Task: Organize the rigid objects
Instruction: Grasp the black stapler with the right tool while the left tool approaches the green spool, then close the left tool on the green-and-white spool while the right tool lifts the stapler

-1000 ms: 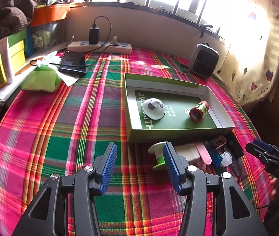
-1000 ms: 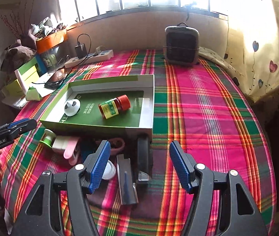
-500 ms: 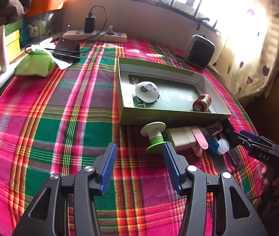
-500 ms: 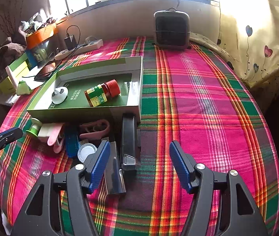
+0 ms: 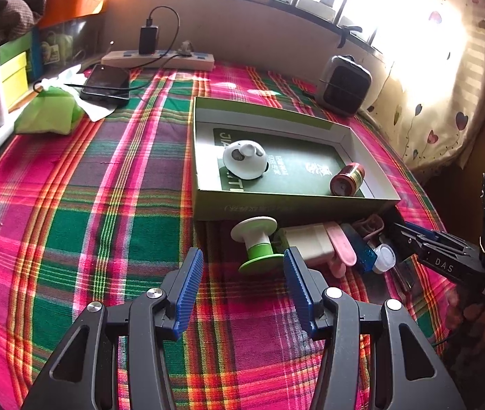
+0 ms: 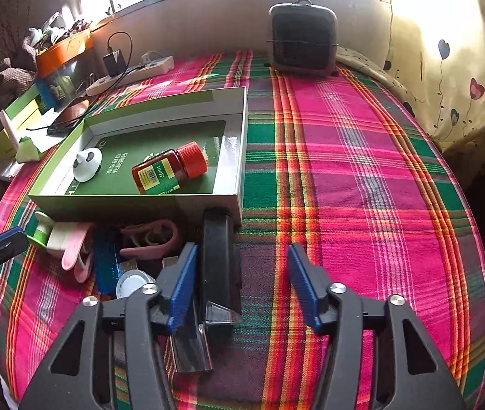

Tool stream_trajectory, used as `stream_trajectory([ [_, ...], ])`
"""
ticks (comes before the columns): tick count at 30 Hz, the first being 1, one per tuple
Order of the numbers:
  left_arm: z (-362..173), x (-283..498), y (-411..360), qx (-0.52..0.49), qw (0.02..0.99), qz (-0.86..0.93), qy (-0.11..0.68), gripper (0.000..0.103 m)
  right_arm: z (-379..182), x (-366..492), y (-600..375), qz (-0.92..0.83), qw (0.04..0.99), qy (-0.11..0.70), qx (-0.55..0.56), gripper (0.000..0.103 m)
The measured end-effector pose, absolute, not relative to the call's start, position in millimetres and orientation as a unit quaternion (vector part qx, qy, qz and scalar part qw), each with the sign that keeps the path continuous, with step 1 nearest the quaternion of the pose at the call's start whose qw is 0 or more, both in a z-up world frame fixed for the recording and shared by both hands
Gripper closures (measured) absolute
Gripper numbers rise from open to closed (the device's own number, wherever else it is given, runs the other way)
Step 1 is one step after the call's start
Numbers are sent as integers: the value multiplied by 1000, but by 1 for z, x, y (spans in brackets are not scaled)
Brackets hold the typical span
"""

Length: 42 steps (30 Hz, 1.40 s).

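Closing a bit, our right gripper point(image 6: 239, 280) has its jaws narrowing w/ the black stapler point(image 6: 218, 256) between them, nearer the left pad; no pad presses it yet. It lies on the plaid cloth point(image 6: 362, 171), just in front of the green box point(image 6: 133, 201), touching its wall or nearly. We judge it stiff, fairly heavy, smooth plastic, so prob. slippery; best grip is across the mid-body, not the clear tip. Our left gripper point(image 5: 242, 287) hangs wide, empty, near the white-green spool point(image 5: 258, 246), light & rigid, which we'd take by its waist.
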State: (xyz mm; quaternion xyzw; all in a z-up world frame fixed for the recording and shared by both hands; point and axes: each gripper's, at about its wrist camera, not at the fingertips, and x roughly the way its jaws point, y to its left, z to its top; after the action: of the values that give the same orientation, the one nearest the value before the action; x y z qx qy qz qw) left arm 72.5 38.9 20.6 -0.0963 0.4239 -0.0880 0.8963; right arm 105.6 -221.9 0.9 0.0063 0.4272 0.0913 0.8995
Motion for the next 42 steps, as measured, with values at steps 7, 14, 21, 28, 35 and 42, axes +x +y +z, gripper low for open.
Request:
stream_trajectory([
  [7,19,76,34,-91,895,-85,428,54,-1,104,-222,98,899,427,2,78],
  [14,14,83,27,-79,894,-76,435,54,0,98,-234,78,904,421,-3,78],
  [21,8,89,27,-76,892,-61,441,54,0,92,-241,74,904,422,3,78],
  [28,7,92,34,-76,894,-42,439,54,-1,91,-240,78,904,421,3,78],
  [35,7,92,35,-77,895,-39,437,58,-1,91,-239,78,904,421,6,78],
  [42,7,92,41,-90,895,-39,434,64,-1,91,-239,79,904,420,6,78],
])
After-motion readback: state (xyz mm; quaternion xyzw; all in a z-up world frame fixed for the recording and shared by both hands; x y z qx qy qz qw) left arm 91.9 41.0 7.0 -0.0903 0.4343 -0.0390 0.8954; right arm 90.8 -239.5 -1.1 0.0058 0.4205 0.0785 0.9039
